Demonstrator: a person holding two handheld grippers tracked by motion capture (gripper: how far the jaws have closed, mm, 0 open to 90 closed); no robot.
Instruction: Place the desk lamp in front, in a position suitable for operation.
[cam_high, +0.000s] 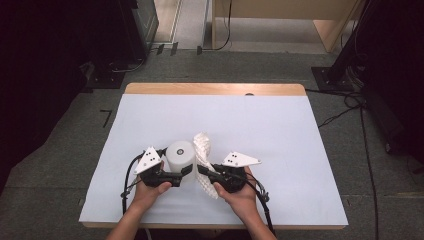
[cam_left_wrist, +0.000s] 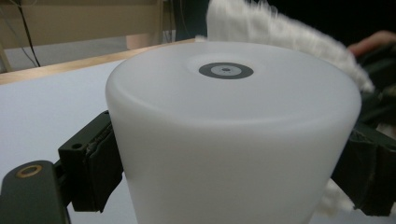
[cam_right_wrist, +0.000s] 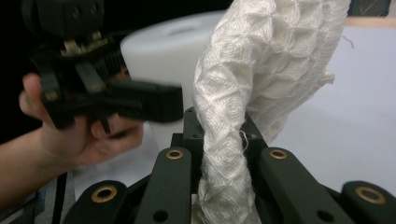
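Currently: Both Hand-Held Grippers Engaged at the Near Counter Edge

Nearest the person, both forearms enter over the front edge of the counter (cam_high: 300, 150), which is covered by a white sheet. The hands sit close to that front edge. Open sheet lies on either side of the hands, more of it to the right than to the left. Beyond them the sheet runs bare to the wooden strip at the far edge.

The left hand-held gripper (cam_high: 186, 173) points toward the centre from the left. The white cylinder (cam_high: 180, 156) stands upright on the counter, directly between its jaws. In the left gripper view the cylinder (cam_left_wrist: 233, 135) has a small dark ring on its flat top, and a jaw pad presses against its wall on each side, so the jaws are spread wide and clamped on it.

The right hand-held gripper (cam_high: 204, 171) points in from the right, just beside the cylinder. Its jaws are pressed together on the white knitted cloth (cam_high: 204, 149). In the right gripper view the cloth (cam_right_wrist: 243, 116) rises from between the jaws (cam_right_wrist: 219, 135) as a twisted, diamond-textured band. It arches upward and hangs just beside the cylinder (cam_right_wrist: 168, 51); contact between the two cannot be determined.

Beyond the far edge lie grey floor, cables and wooden furniture.
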